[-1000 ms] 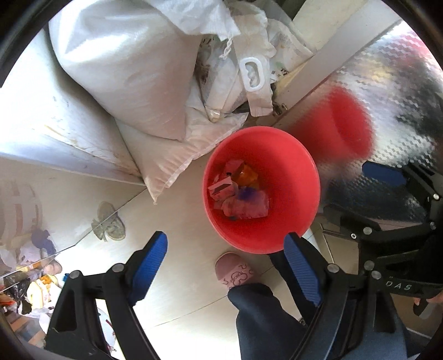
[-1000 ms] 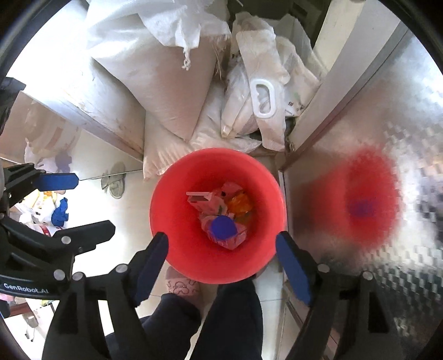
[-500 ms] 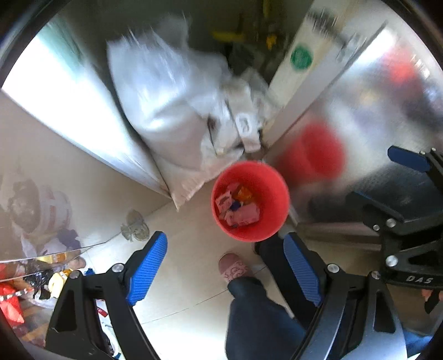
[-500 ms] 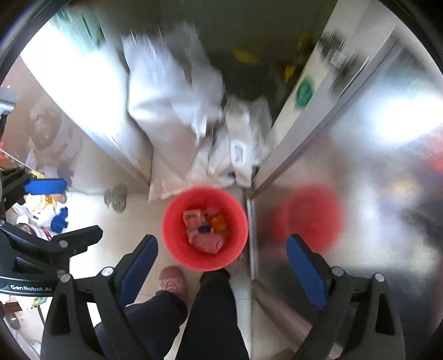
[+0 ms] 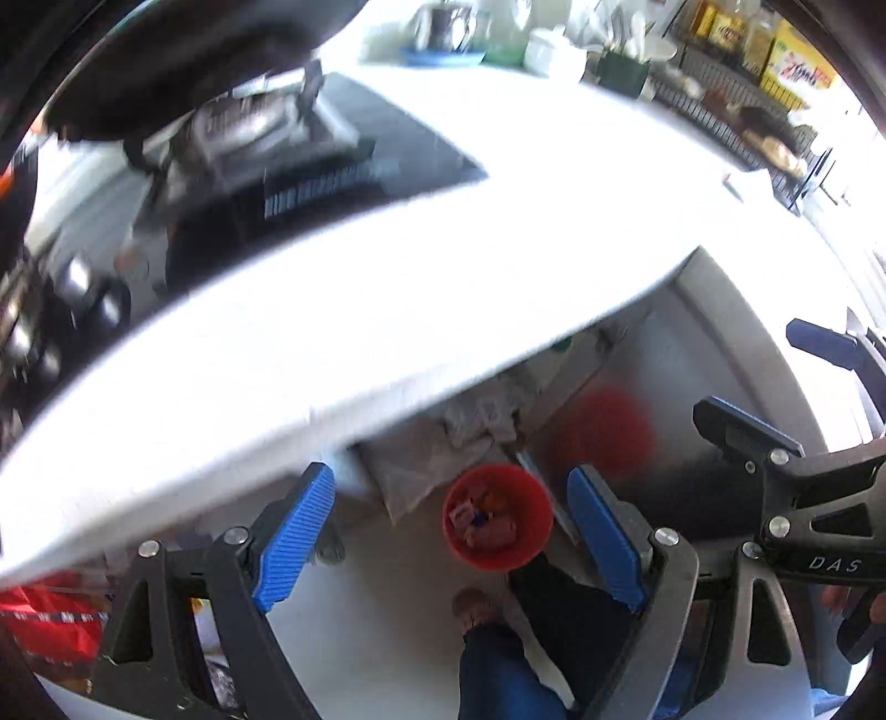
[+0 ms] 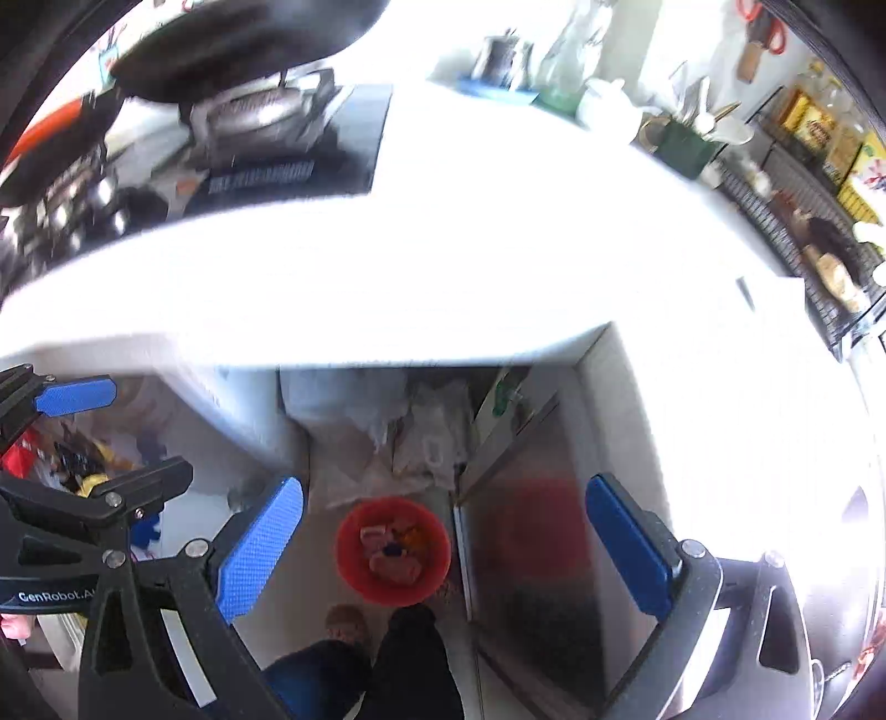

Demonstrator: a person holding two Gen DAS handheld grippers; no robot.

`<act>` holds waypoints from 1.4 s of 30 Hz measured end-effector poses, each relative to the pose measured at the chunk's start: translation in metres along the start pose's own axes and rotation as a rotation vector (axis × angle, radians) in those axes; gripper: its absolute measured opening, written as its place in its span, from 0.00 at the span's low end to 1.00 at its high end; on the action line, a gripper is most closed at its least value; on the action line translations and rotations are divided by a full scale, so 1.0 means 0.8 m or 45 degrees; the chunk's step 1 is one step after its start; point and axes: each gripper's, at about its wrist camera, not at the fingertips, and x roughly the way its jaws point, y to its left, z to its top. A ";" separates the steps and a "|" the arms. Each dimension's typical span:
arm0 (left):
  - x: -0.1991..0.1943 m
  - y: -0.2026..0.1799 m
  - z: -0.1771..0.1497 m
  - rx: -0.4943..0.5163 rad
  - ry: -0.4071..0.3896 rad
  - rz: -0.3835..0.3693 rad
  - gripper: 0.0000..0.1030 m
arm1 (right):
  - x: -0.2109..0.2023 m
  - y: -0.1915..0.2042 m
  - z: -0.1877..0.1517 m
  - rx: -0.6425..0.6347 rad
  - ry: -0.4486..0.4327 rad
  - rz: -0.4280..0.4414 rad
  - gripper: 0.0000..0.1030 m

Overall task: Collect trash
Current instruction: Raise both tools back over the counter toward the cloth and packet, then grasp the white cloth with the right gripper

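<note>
A broad white bench (image 5: 387, 288) with a glaring, overexposed top spans both wrist views, and everything else can be placed against it. On its far left part sits a black stove with a dark pan (image 6: 243, 50) over a burner; along its far right edge stands a black wire rack (image 5: 736, 127) holding yellow boxes, their print too blurred to read. Below the bench's near edge, on the pale floor, pale woven sacks (image 6: 410, 437) fill the gap under it, and a shiny steel cabinet door (image 6: 531, 531) beside them carries a red reflection.

In front of the sacks, on the floor, stands the round red plastic bucket (image 5: 498, 518), holding crumpled pink, orange and blue wrappers (image 6: 396, 551). A person's dark trouser legs and a slipper (image 5: 476, 603) are just beside the bucket.

The left hand-held gripper (image 5: 451, 534) is released, its blue ribbed pads wide apart with nothing between them; the bucket lies well below, seen in the gap. The right hand-held gripper (image 6: 443, 545) has its jaws opening, empty, the bucket likewise far beneath and between them.

White lettering "DAS" shows on the right tool's body, and "GenRobot.AI" on the left tool's.
</note>
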 end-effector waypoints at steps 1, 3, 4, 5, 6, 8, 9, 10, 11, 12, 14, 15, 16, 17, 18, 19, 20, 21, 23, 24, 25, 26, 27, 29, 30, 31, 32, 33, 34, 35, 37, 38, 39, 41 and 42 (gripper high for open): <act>-0.007 -0.003 0.009 0.009 -0.016 -0.008 0.82 | -0.008 -0.006 0.006 0.012 -0.014 -0.008 0.99; -0.020 -0.010 0.032 0.021 -0.039 -0.032 0.82 | -0.023 -0.016 0.018 0.037 -0.040 -0.022 0.99; -0.025 -0.013 0.043 0.029 -0.057 -0.048 0.82 | -0.031 -0.022 0.022 0.052 -0.051 -0.031 0.99; -0.032 -0.018 0.054 0.044 -0.076 -0.058 0.82 | -0.037 -0.027 0.026 0.064 -0.061 -0.038 0.99; -0.036 -0.024 0.065 0.063 -0.097 -0.066 0.82 | -0.044 -0.035 0.030 0.077 -0.069 -0.046 0.99; -0.043 -0.039 0.087 0.089 -0.114 -0.076 0.82 | -0.051 -0.049 0.036 0.110 -0.078 -0.060 0.99; -0.043 -0.046 0.096 0.101 -0.123 -0.085 0.82 | -0.055 -0.058 0.040 0.132 -0.081 -0.070 0.99; -0.042 -0.052 0.105 0.114 -0.130 -0.092 0.82 | -0.057 -0.066 0.042 0.155 -0.085 -0.080 0.99; -0.040 -0.057 0.115 0.128 -0.132 -0.103 0.82 | -0.062 -0.073 0.049 0.175 -0.089 -0.093 0.99; -0.040 -0.065 0.128 0.142 -0.134 -0.119 0.82 | -0.068 -0.077 0.054 0.191 -0.091 -0.107 0.99; -0.037 -0.078 0.143 0.166 -0.137 -0.143 0.82 | -0.074 -0.093 0.061 0.223 -0.097 -0.128 0.99; -0.033 -0.086 0.154 0.182 -0.138 -0.153 0.82 | -0.076 -0.100 0.065 0.237 -0.101 -0.140 0.99; -0.030 -0.092 0.163 0.199 -0.140 -0.161 0.82 | -0.078 -0.108 0.068 0.250 -0.103 -0.152 0.99; -0.029 -0.100 0.170 0.216 -0.141 -0.167 0.82 | -0.077 -0.117 0.071 0.265 -0.102 -0.162 0.99; -0.026 -0.108 0.180 0.230 -0.145 -0.173 0.82 | -0.080 -0.128 0.075 0.277 -0.101 -0.170 0.99; -0.026 -0.114 0.187 0.238 -0.148 -0.178 0.82 | -0.079 -0.137 0.078 0.291 -0.102 -0.178 0.99; -0.021 -0.121 0.195 0.247 -0.147 -0.183 0.82 | -0.078 -0.146 0.079 0.306 -0.102 -0.185 0.99; -0.016 -0.130 0.205 0.262 -0.143 -0.191 0.82 | -0.077 -0.155 0.080 0.320 -0.103 -0.193 0.99; -0.005 -0.145 0.222 0.289 -0.136 -0.208 0.82 | -0.073 -0.172 0.083 0.349 -0.101 -0.204 0.99; 0.000 -0.153 0.231 0.305 -0.132 -0.214 0.82 | -0.071 -0.183 0.085 0.363 -0.097 -0.209 0.99; 0.006 -0.160 0.239 0.320 -0.128 -0.217 0.82 | -0.068 -0.194 0.087 0.373 -0.094 -0.213 0.99; 0.013 -0.168 0.247 0.336 -0.122 -0.217 0.82 | -0.065 -0.204 0.089 0.385 -0.091 -0.218 0.99; 0.021 -0.177 0.256 0.355 -0.116 -0.217 0.82 | -0.061 -0.216 0.090 0.396 -0.086 -0.225 0.99; 0.035 -0.193 0.270 0.391 -0.104 -0.207 0.82 | -0.051 -0.236 0.093 0.421 -0.071 -0.238 0.99; 0.043 -0.203 0.278 0.418 -0.100 -0.201 0.82 | -0.045 -0.246 0.094 0.435 -0.061 -0.242 0.99; 0.051 -0.211 0.285 0.438 -0.096 -0.190 0.82 | -0.038 -0.256 0.096 0.445 -0.053 -0.240 0.99; 0.059 -0.220 0.292 0.456 -0.090 -0.179 0.82 | -0.032 -0.266 0.097 0.455 -0.045 -0.240 0.99; 0.068 -0.227 0.298 0.471 -0.083 -0.171 0.82 | -0.024 -0.277 0.098 0.465 -0.033 -0.241 0.99; 0.077 -0.234 0.304 0.483 -0.070 -0.163 0.82 | -0.017 -0.286 0.099 0.472 -0.024 -0.238 0.99; 0.085 -0.241 0.309 0.494 -0.061 -0.159 0.82 | -0.009 -0.295 0.100 0.476 -0.014 -0.237 0.99; 0.101 -0.253 0.317 0.517 -0.043 -0.141 0.82 | 0.006 -0.310 0.101 0.476 0.003 -0.235 0.99; 0.109 -0.259 0.321 0.528 -0.033 -0.132 0.82 | 0.012 -0.316 0.102 0.473 0.013 -0.236 0.99; 0.117 -0.263 0.324 0.539 -0.022 -0.125 0.82 | 0.019 -0.322 0.102 0.472 0.022 -0.233 0.99; 0.130 -0.271 0.328 0.551 -0.003 -0.110 0.82 | 0.034 -0.331 0.103 0.474 0.042 -0.214 0.96; 0.136 -0.276 0.330 0.556 0.007 -0.104 0.82 | 0.044 -0.336 0.103 0.472 0.057 -0.198 0.94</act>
